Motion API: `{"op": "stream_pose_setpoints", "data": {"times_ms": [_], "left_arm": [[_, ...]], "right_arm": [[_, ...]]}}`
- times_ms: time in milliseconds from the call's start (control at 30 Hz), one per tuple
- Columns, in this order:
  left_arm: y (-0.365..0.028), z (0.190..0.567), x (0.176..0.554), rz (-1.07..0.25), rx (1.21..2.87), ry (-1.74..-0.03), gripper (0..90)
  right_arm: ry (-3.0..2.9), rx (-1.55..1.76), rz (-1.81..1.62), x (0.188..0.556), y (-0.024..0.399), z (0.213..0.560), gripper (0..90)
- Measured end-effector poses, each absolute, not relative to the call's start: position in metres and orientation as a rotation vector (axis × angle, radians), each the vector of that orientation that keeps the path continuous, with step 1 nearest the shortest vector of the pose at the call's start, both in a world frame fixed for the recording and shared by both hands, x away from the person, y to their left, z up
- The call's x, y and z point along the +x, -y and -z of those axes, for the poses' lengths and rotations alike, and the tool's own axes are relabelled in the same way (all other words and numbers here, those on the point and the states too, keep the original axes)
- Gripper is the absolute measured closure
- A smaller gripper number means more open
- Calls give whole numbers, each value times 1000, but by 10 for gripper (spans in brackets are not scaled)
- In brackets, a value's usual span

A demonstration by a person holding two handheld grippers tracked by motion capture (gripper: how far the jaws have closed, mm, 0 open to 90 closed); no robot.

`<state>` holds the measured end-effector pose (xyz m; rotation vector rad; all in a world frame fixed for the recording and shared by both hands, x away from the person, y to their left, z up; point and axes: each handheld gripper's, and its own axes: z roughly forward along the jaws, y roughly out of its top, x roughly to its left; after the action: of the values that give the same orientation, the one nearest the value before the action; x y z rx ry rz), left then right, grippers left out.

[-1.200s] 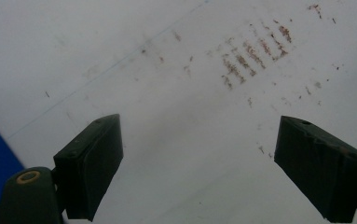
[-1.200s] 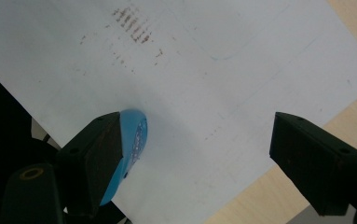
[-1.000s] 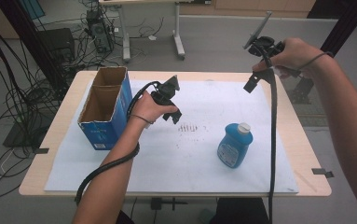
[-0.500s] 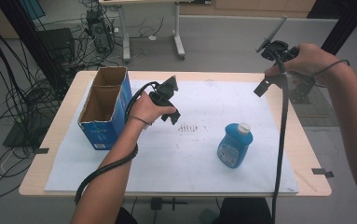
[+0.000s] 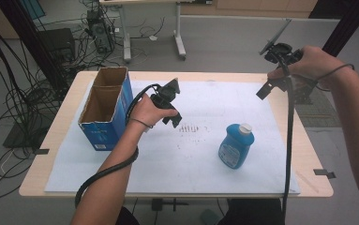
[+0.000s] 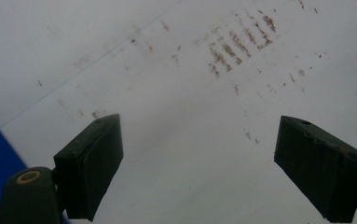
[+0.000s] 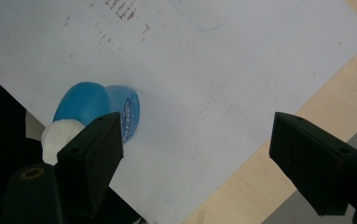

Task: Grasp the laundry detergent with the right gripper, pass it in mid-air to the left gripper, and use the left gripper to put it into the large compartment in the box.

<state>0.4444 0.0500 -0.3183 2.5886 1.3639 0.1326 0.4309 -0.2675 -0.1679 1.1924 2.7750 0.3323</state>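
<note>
While nothing is yet gripped, these lines sort the scene from the bottle outward.

Bottle: blue bottle (image 5: pixel 235 147) with a white cap (image 5: pixel 246 127), standing upright on the white sheet (image 5: pixel 205 164), right of the middle and toward the near edge; also in the right gripper view (image 7: pixel 90 105).
Handling: judged a light, rigid plastic shell with smooth, likely slippery sides; it may be partly full, so weight is uncertain.
Where to grip: across the flat body below the shoulder looks safest; the cap is narrow and could twist.
Right gripper (image 5: pixel 273 70): held high over the table's far right corner, well apart from the bottle; jaws stand wide with nothing between them.
Left gripper (image 5: pixel 175 105): low over the sheet near some brown marks (image 5: pixel 191 127), jaws wide apart and empty.
Box: open blue cardboard box (image 5: pixel 103 110) at the left side, well apart from the bottle.
</note>
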Motion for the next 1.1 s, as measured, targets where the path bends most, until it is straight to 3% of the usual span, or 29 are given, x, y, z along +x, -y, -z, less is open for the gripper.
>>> {"op": "stream_pose_setpoints", "data": {"times_ms": [1100], "left_arm": [[-52, 327, 443, -114, 2589, -1398, 156]], "right_arm": [[-2777, 1224, -352, 428, 289, 189, 171]]}}
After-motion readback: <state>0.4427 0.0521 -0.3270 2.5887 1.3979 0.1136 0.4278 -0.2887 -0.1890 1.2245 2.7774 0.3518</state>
